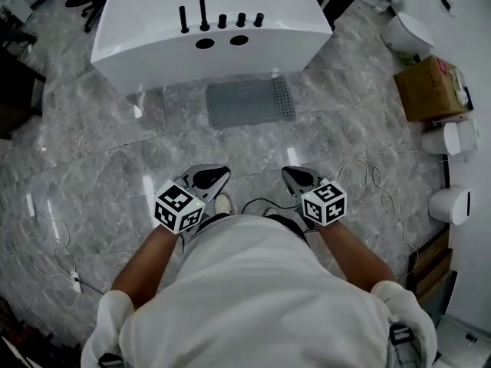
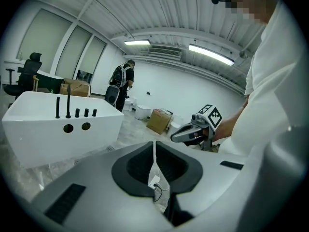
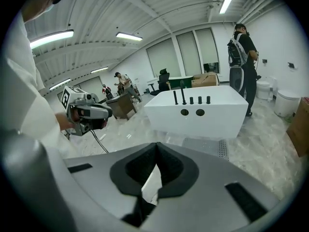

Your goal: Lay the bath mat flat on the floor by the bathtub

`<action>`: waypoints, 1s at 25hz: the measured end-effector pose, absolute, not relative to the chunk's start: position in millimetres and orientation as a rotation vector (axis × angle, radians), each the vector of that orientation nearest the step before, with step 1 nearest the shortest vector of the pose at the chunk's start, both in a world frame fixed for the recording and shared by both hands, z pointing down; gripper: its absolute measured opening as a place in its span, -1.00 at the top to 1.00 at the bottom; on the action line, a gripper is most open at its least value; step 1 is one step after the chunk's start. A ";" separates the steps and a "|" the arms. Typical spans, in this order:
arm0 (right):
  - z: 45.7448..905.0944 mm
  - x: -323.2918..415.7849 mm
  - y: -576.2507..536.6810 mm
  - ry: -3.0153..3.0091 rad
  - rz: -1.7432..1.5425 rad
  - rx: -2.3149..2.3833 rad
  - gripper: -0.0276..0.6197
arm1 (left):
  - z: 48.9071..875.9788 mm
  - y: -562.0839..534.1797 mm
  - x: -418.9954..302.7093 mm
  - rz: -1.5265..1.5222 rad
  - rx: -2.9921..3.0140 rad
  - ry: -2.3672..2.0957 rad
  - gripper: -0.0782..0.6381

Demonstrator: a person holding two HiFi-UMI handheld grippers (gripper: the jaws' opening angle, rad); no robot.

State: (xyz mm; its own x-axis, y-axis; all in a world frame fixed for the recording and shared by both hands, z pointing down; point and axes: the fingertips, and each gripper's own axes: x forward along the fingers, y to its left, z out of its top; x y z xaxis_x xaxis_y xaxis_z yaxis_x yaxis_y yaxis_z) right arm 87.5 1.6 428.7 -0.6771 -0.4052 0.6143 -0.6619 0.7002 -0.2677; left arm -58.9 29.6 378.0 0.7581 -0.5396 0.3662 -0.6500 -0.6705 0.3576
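While left tool [image 1: 215, 175] and right tool [image 1: 292, 175] sit closed, bath mat [image 1: 250, 103] flat beside bathtub [image 1: 146, 41], well ahead

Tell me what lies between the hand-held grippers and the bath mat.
In the head view, only bare marble floor separates the bath mat from the left hand-held gripper and the right hand-held gripper.

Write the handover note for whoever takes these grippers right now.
Left gripper: shut, empty, clear of the mat.
Right gripper: shut, empty, also clear of it.
Mat: spread on the floor, right in front of the tub.
Done: the mat looks laid flat; the head view shows no folds.
Left: seemingly nothing, perhaps a check of its edges.
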 end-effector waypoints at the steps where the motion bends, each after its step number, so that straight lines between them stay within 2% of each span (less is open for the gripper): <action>1: 426.7 93.4 6.4 -2.384 0.651 0.819 0.89 | 378.5 34.5 -53.2 0.330 2.485 -0.891 0.70; 6: 419.6 131.5 24.5 -2.395 0.650 0.830 0.89 | 378.8 44.5 -13.8 0.362 2.478 -0.887 0.70; 18: 408.9 260.2 42.0 -2.486 0.641 0.849 0.89 | 354.2 66.0 134.3 0.405 2.560 -0.913 0.70; 25: 422.0 311.8 51.0 -2.508 0.642 0.798 0.89 | 366.1 85.2 177.8 0.402 2.490 -1.027 0.70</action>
